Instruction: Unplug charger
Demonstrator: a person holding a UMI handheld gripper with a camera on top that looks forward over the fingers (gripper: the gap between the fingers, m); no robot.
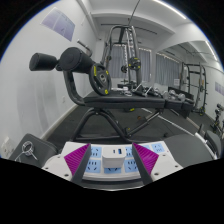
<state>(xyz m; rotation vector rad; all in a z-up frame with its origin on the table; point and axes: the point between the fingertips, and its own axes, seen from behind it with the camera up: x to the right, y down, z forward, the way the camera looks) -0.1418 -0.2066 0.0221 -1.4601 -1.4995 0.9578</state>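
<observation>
A white power strip (94,165) with pale blue sockets lies on the dark floor just ahead of me. A white cube charger (114,156) is plugged into its middle, with a blue port on the top face. My gripper (112,160) is open. Its magenta pads (75,157) stand on either side of the charger, over the strip's ends. A gap of bare sockets shows between each pad and the charger, so neither finger touches it. No cable is visible at the charger.
A black padded gym bench machine (68,66) with a yellow-green weight plate (96,72) stands beyond the strip. Behind it are a metal rack (126,48) and equipment along the right wall (182,100). A small metal-and-white object (28,152) lies on the floor at the left.
</observation>
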